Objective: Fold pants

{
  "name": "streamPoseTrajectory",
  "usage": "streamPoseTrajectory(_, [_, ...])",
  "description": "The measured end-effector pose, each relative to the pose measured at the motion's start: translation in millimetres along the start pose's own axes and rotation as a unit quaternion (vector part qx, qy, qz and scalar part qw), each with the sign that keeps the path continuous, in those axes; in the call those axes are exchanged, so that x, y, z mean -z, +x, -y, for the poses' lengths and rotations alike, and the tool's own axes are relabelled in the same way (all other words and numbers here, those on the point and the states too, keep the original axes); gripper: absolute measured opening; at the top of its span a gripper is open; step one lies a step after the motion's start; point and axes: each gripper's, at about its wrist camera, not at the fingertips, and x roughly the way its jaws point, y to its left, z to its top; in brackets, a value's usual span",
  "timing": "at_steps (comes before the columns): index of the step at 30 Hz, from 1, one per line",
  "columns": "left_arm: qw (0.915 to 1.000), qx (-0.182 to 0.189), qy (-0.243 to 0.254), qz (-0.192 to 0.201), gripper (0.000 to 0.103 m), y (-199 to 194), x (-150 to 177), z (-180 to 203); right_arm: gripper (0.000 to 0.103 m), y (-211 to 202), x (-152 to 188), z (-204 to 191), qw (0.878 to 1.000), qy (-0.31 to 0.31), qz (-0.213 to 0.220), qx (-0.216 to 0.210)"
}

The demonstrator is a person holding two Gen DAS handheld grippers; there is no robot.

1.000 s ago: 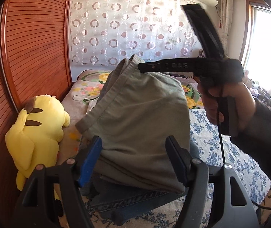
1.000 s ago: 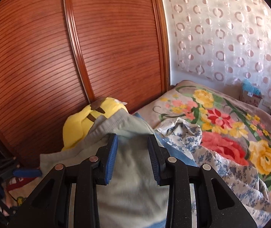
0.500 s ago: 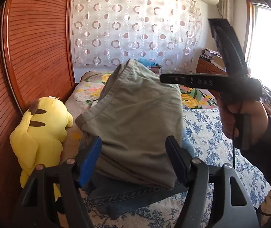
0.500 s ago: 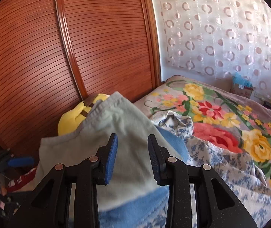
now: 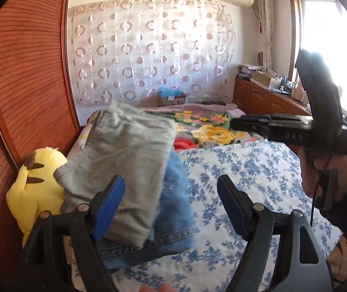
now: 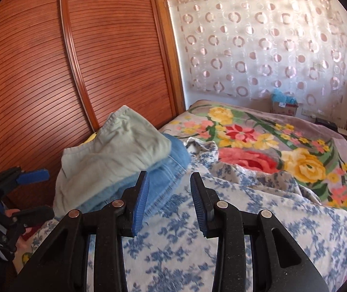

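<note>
A yellow plush toy [image 5: 36,182] is seen left of the folded grey-green pants [image 5: 122,163], which are stacked on folded blue jeans [image 5: 173,221] on the floral bedspread [image 5: 246,170]. Right of the pants, the left gripper [image 5: 171,206] and right gripper [image 6: 168,206] are held with jaws apart, empty.

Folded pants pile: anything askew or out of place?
Slightly. The green pants sit crooked on the blue jeans, overhanging them toward the wardrobe side, their top corner humped up rather than flat. Both grippers are open, clear of the pile.
</note>
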Motion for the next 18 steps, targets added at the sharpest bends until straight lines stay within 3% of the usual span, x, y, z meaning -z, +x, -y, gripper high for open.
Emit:
streamPoseTrajectory(9, [0.9997, 0.016, 0.014, 0.015, 0.078, -10.8, -9.6, 49.8, 0.044, -70.0, 30.6, 16.1, 0.998, 0.015, 0.028, 0.052])
streamPoseTrajectory(18, [0.9988, 0.03, 0.02, 0.033, 0.078, -29.1, -4.0, 97.7, 0.068, -147.2, 76.7, 19.9, 0.991, 0.033, 0.06, 0.113])
